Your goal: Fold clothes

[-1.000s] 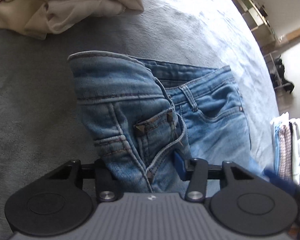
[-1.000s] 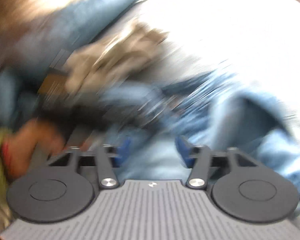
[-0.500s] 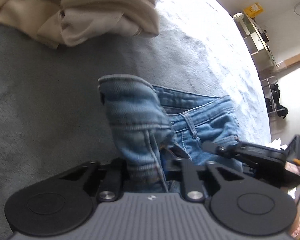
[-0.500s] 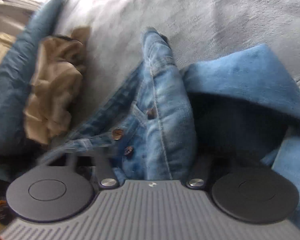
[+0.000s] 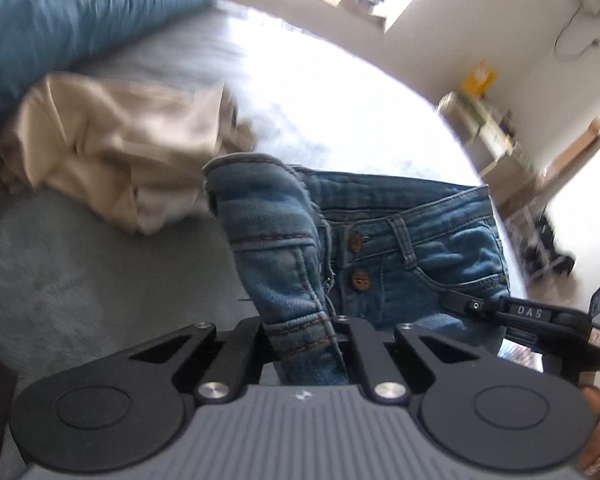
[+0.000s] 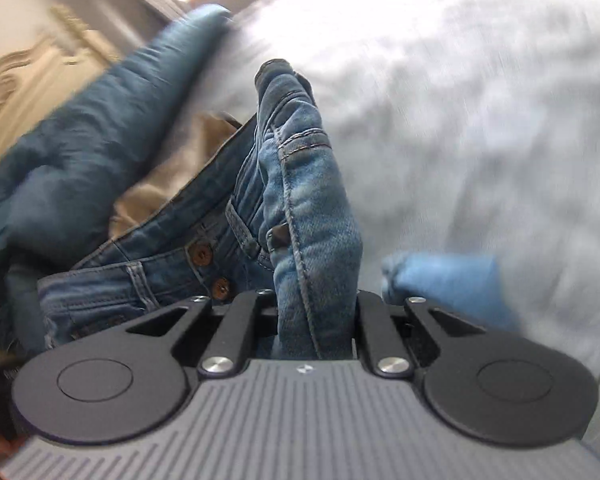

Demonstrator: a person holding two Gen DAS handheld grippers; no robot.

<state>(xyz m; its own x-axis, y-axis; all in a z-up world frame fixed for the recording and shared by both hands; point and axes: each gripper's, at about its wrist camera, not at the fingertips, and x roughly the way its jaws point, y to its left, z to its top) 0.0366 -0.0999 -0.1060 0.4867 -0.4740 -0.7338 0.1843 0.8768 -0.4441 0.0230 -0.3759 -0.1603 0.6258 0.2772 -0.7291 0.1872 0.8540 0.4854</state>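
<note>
The jeans (image 5: 400, 240) are gripped at one waistband end between the left gripper (image 5: 304, 344) fingers. The other end is clamped in the right gripper (image 6: 316, 320).

- Strong daylight from the far side; the grey bedspread (image 5: 324, 92) is totally blown out to white there.
- Motion blur smears the beige garment (image 5: 112, 148) and the blue pillow (image 6: 80, 148).
- Near gripper bodies look sharp.
- Heavy fisheye bending, dark corners.

right gripper (image 6: 316, 320) clamped on a fold of blue jeans (image 6: 300, 200) — grey bedding (image 6: 480, 120) beyond
</note>
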